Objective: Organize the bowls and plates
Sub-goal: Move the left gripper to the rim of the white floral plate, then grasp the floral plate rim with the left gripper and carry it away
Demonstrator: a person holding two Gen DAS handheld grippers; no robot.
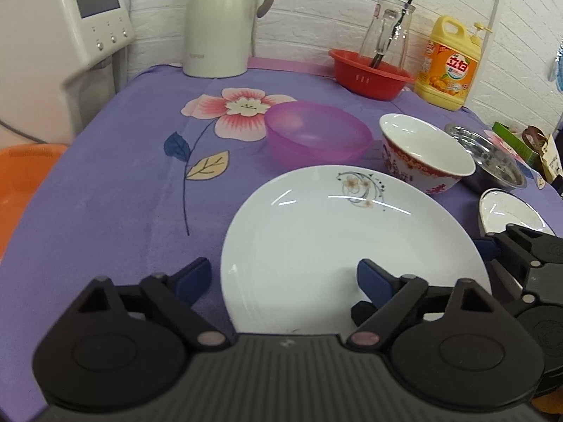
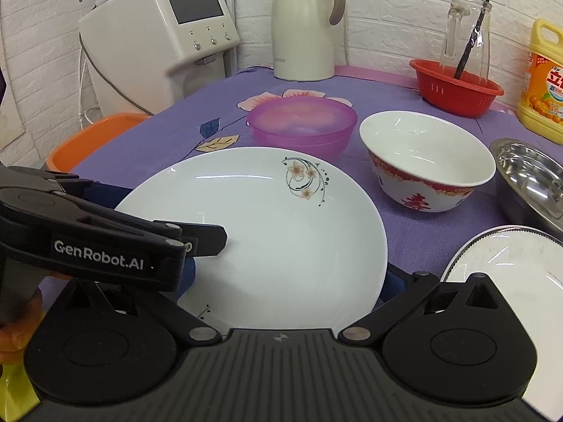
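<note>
A large white plate with a flower print point(image 1: 337, 232) point(image 2: 267, 232) lies on the purple cloth near me. My left gripper point(image 1: 285, 281) is open, its fingers astride the plate's near left rim; it shows from the side in the right wrist view point(image 2: 211, 237). My right gripper point(image 2: 288, 281) is open, with the plate's near edge between its fingers. Behind the plate stand a purple plastic bowl point(image 1: 316, 133) point(image 2: 302, 123) and a white bowl with a red pattern point(image 1: 422, 151) point(image 2: 427, 163). A steel bowl point(image 1: 492, 161) point(image 2: 535, 179) and a small white plate point(image 1: 510, 211) point(image 2: 506, 270) sit to the right.
At the back stand a cream thermos jug point(image 1: 221, 21), a red basket point(image 1: 369, 74) holding a glass carafe, and a yellow detergent bottle point(image 1: 450, 63). A white appliance point(image 2: 158, 31) stands at the left. An orange tub point(image 1: 24, 172) sits beside the table's left edge.
</note>
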